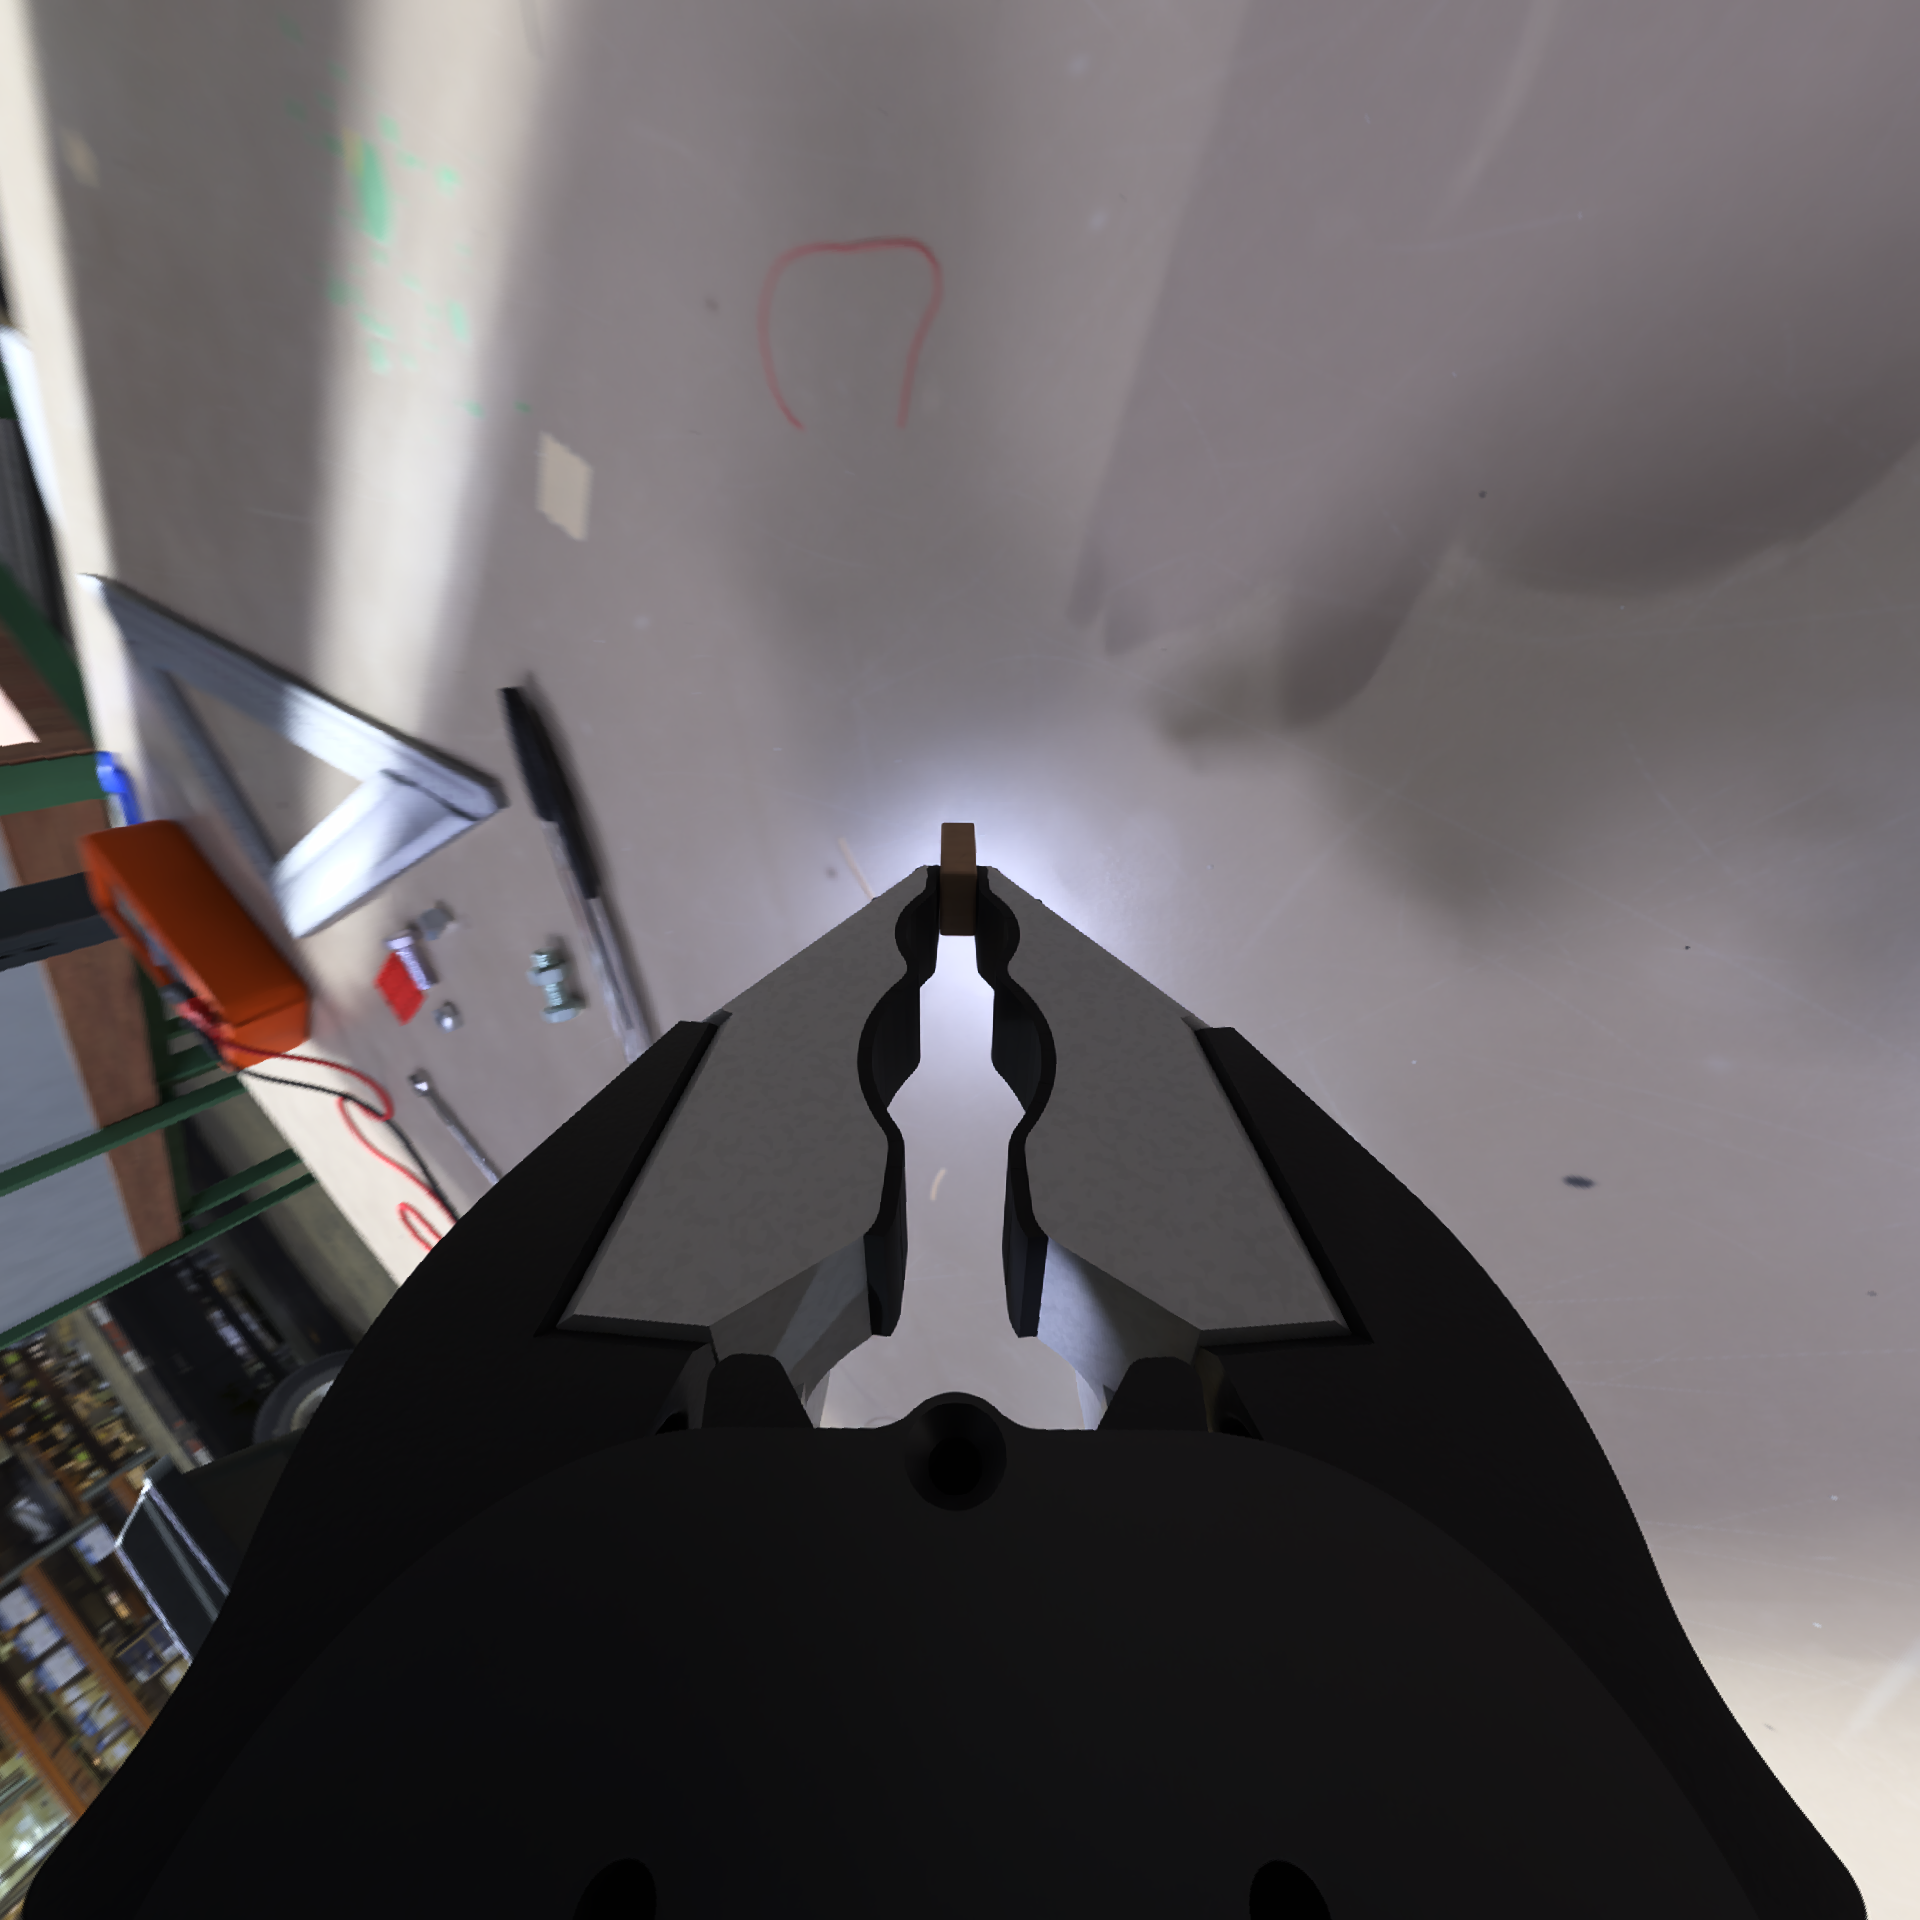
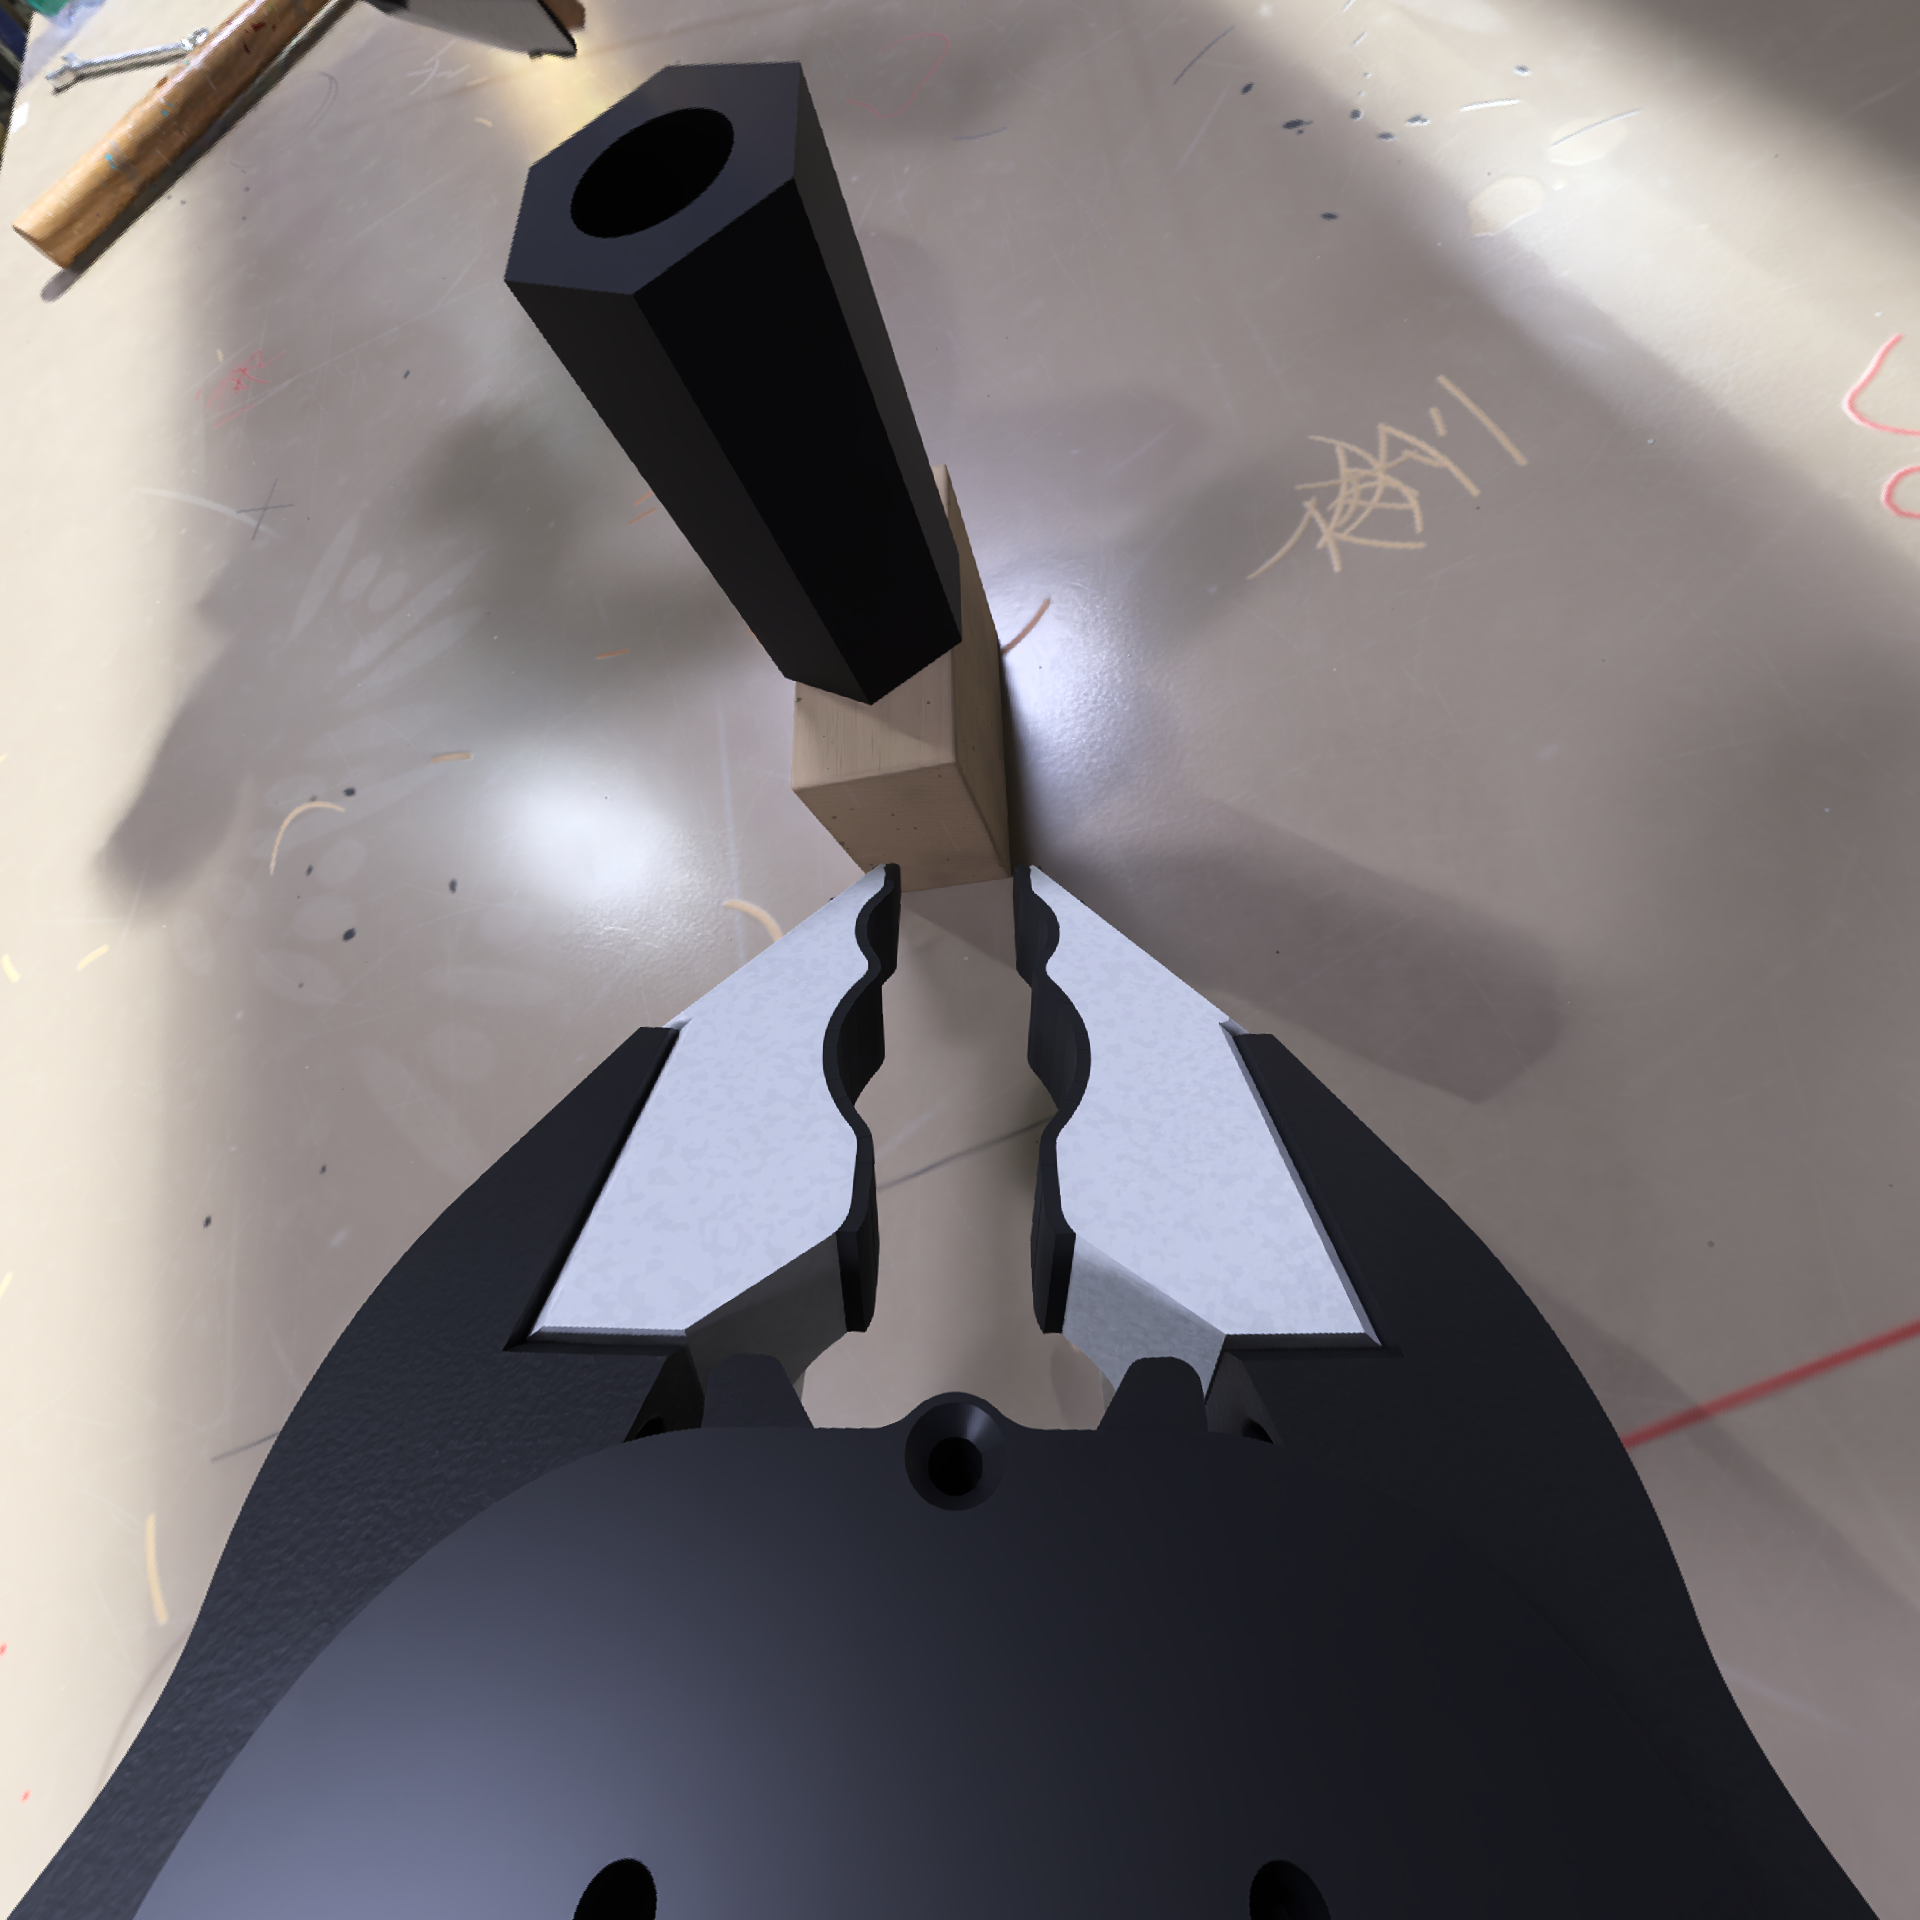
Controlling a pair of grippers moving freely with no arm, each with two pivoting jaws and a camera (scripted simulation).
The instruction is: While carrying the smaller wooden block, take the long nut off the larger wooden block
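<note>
In the left wrist view my left gripper (image 1: 957,899) is shut on a small brown wooden block (image 1: 957,873), pinched at the fingertips and held above the tabletop. In the right wrist view a long black hexagonal nut (image 2: 727,374) with a round bore stands upright on a pale, larger wooden block (image 2: 914,790) that rests on the table. My right gripper (image 2: 954,883) is open and empty, its fingertips just in front of the near end of the larger block, below the nut.
In the left wrist view an orange meter (image 1: 197,940) with red lead, a metal square (image 1: 312,769), a black pen (image 1: 566,831) and small hardware (image 1: 554,982) lie at the left table edge. In the right wrist view a wooden handle (image 2: 177,120) and a wrench (image 2: 125,62) lie far left.
</note>
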